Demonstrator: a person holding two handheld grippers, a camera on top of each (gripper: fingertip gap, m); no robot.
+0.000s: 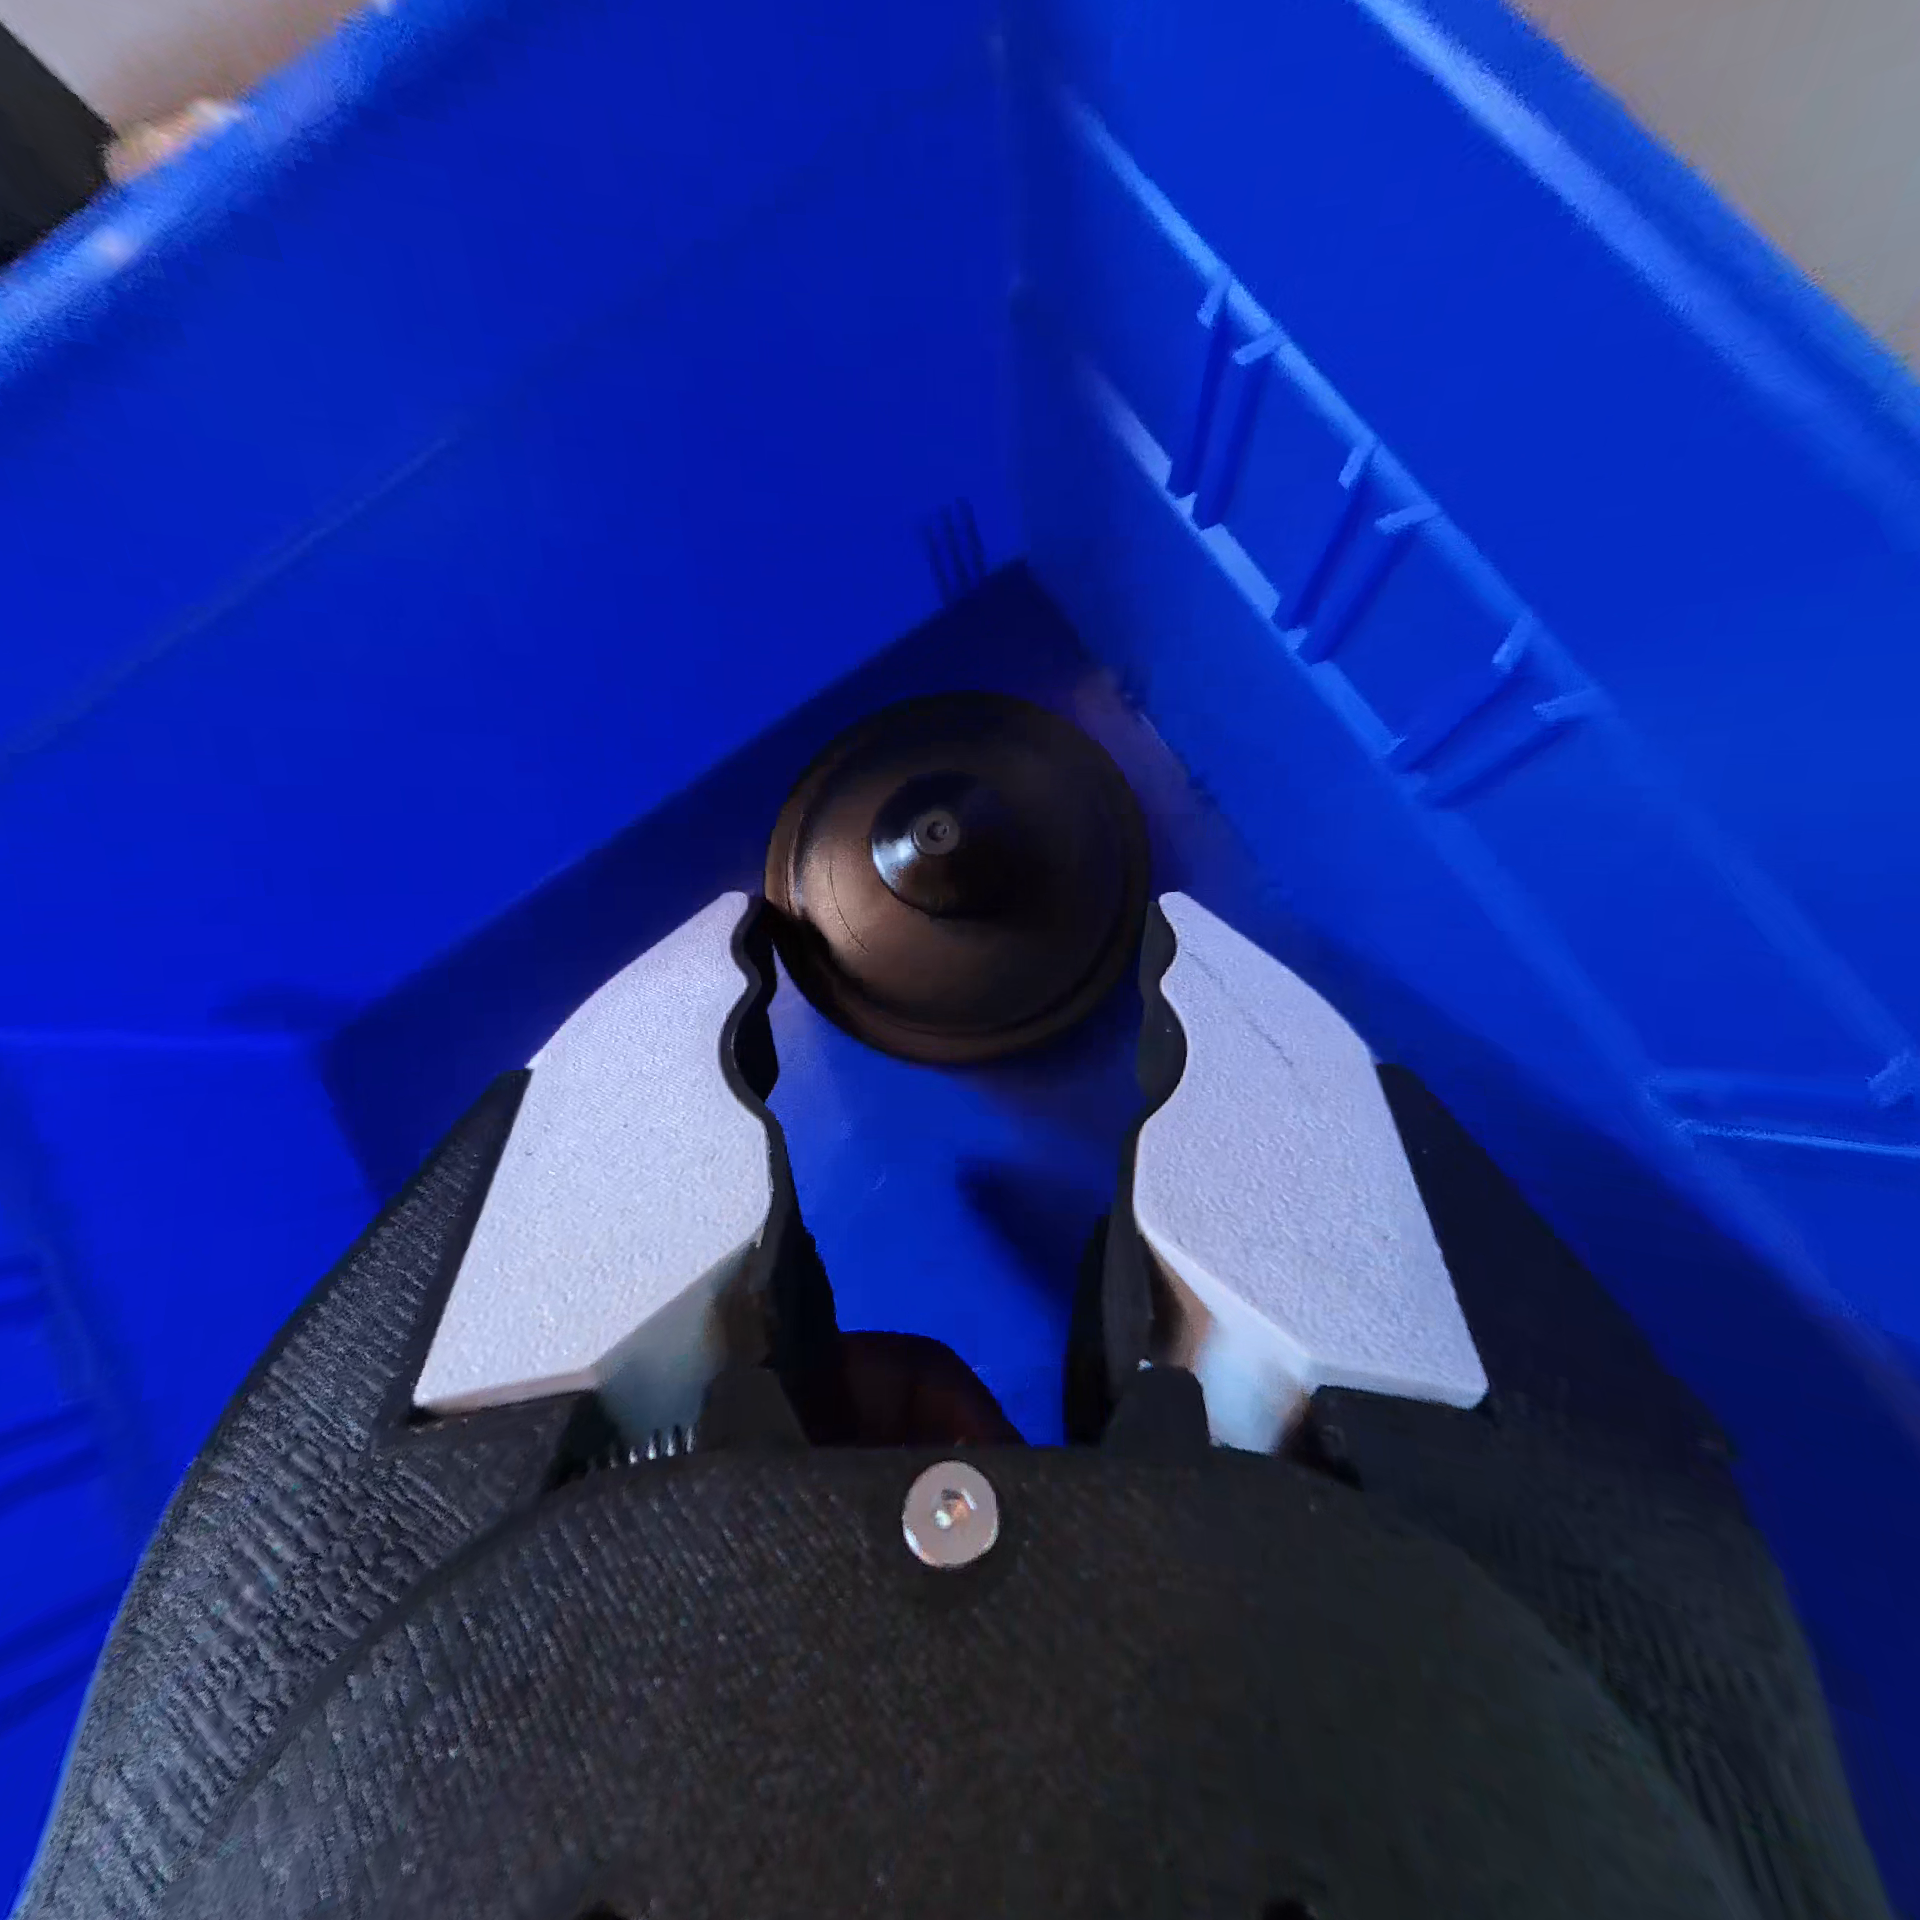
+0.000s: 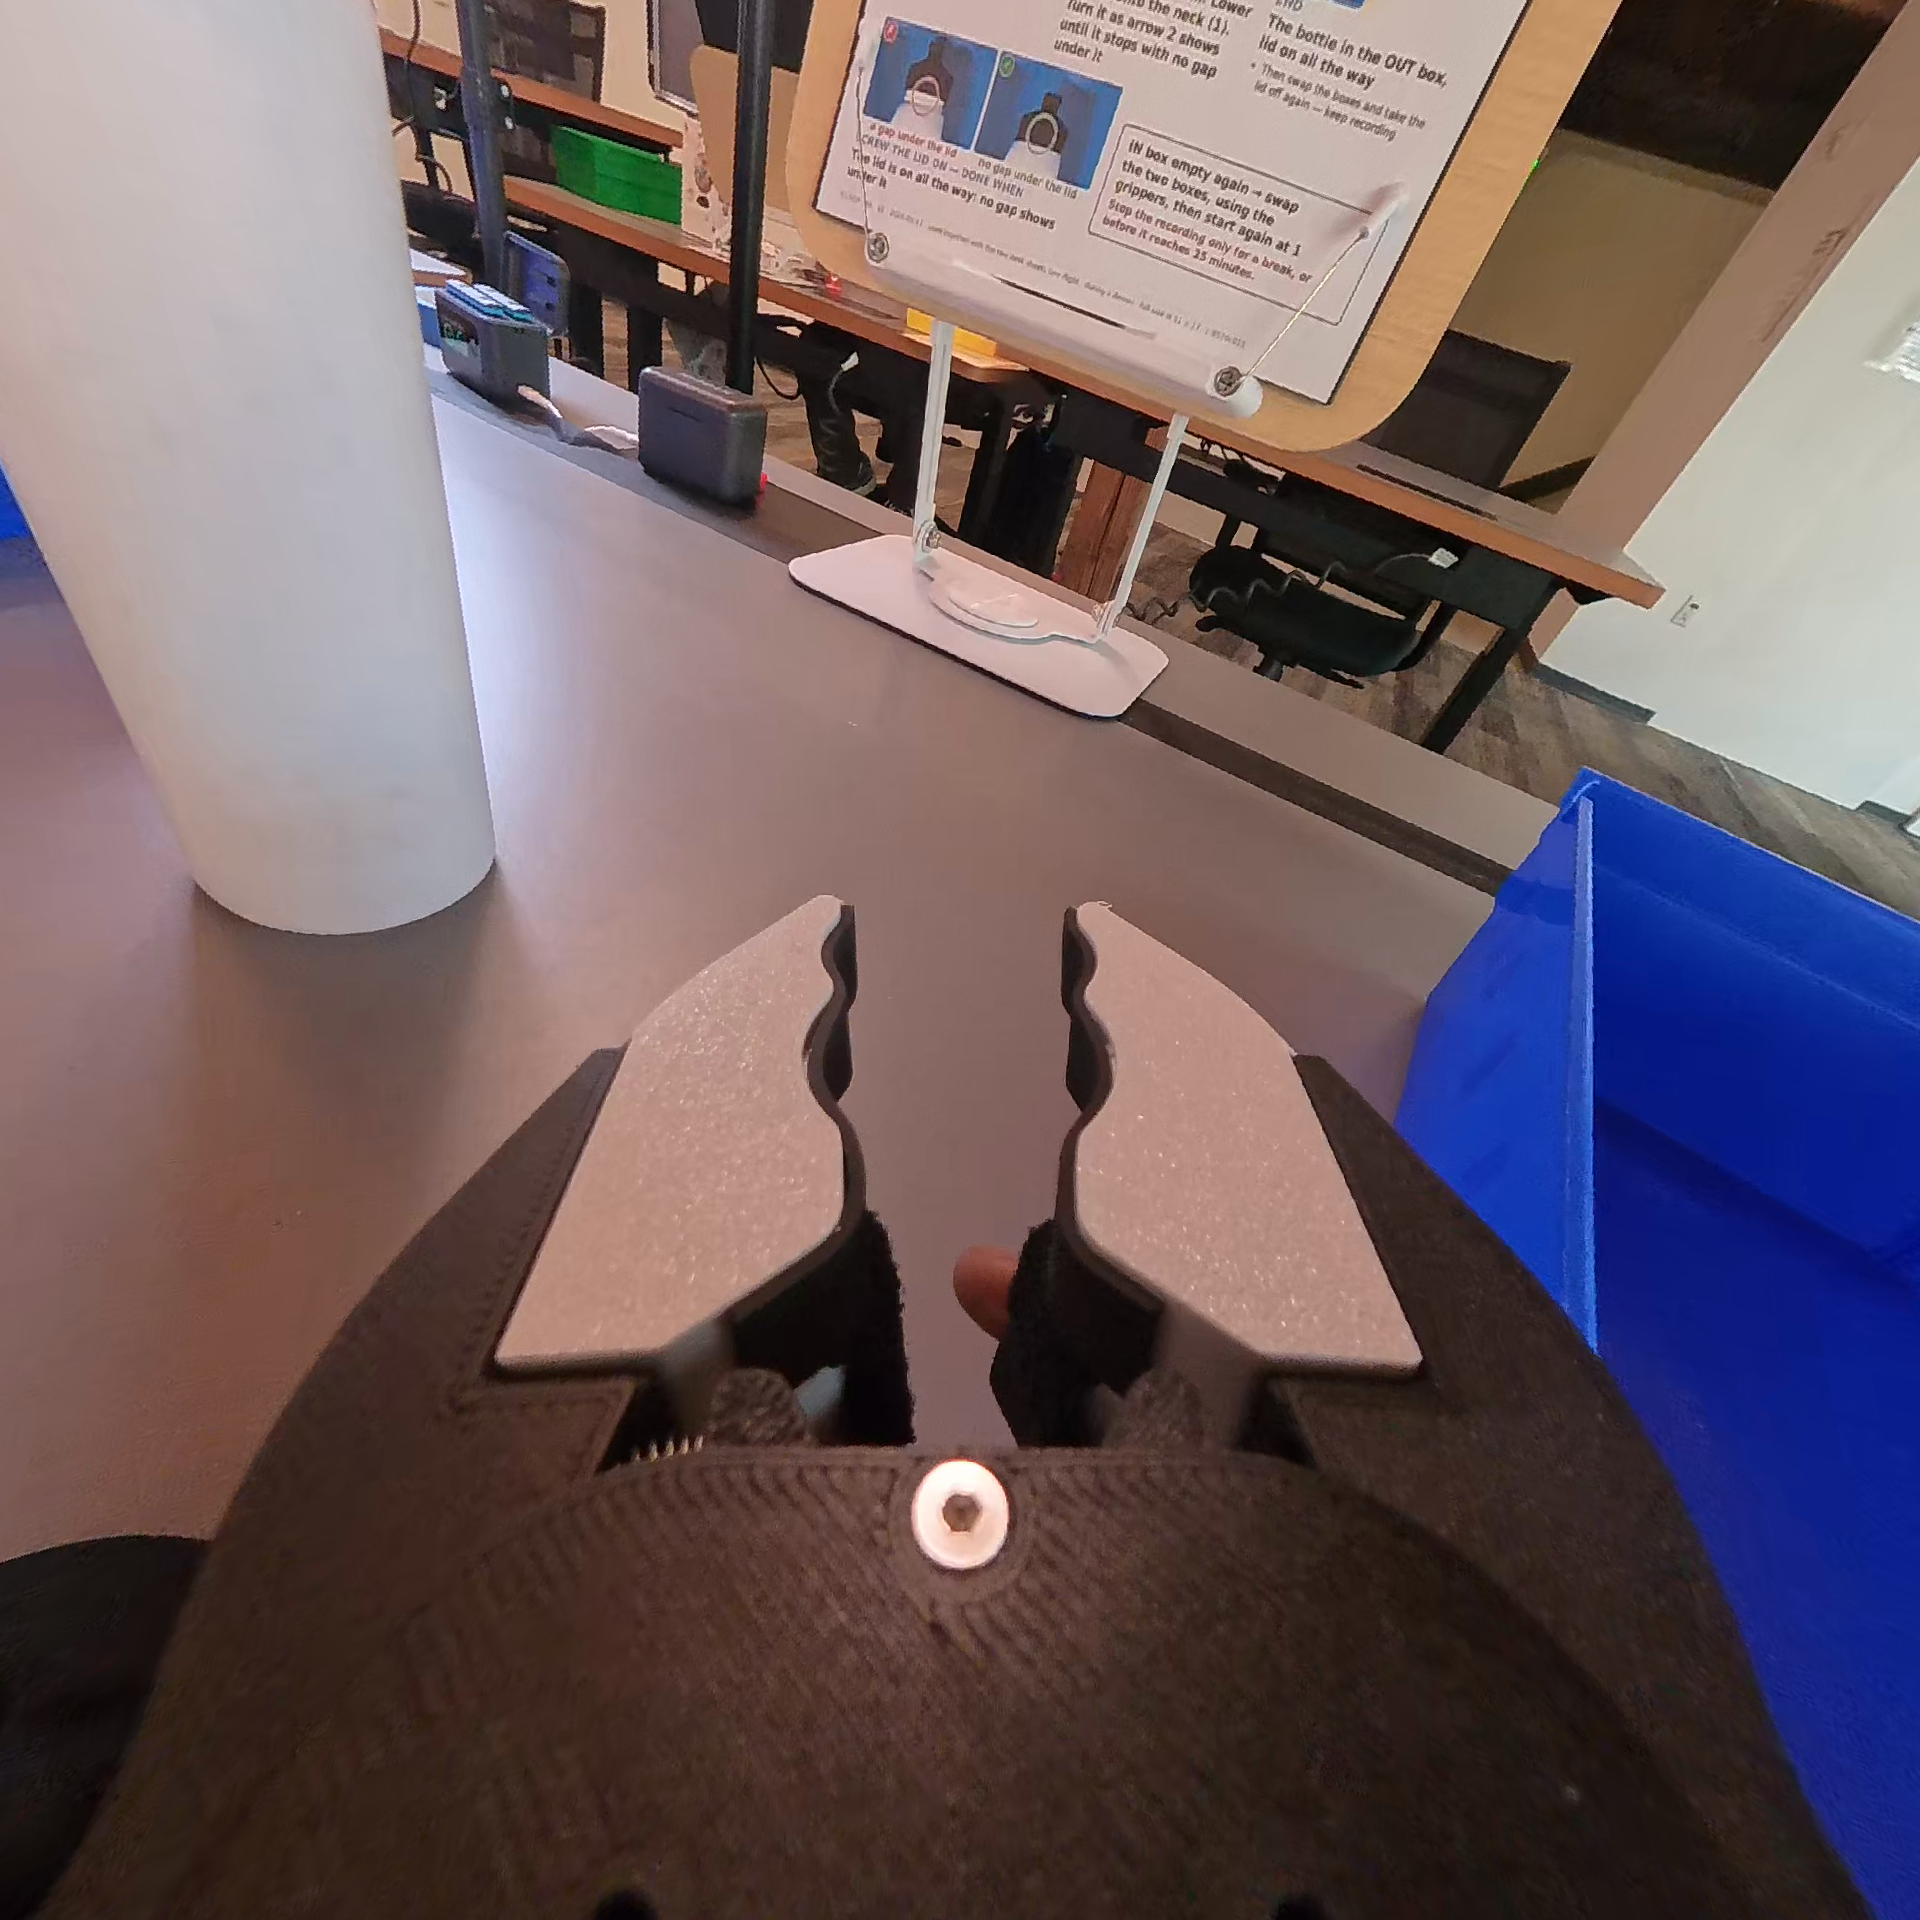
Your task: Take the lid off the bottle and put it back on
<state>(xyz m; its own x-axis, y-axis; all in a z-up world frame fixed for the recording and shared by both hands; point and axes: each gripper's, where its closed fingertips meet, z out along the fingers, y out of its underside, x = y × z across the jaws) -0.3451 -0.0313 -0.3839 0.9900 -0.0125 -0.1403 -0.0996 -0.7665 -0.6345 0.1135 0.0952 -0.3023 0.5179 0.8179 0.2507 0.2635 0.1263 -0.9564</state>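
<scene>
In the left wrist view I look down into a blue bin [image 1: 520, 520]. A dark bottle with a black pointed lid [image 1: 951, 883] stands upright in the bin's corner, seen from above. My left gripper [image 1: 954, 914] is open, its grey fingers [image 1: 644, 1091] on either side of the bottle's top, the left tip close to or touching it. In the right wrist view my right gripper [image 2: 959, 920] is open and empty above the grey table [image 2: 675, 748]. No bottle shows in that view.
The bin's ribbed wall [image 1: 1403, 540] rises close on the right of the bottle. In the right wrist view a white cylinder [image 2: 239, 468] stands at the left, a stand with an instruction sheet [image 2: 1122, 187] at the table's far edge, and a blue bin [image 2: 1714, 1091] at the right. There is about 50 cm between the tips of the two grippers. Between my right fingertips and the white cylinder [image 2: 239, 468] there is roughly 15 cm.
</scene>
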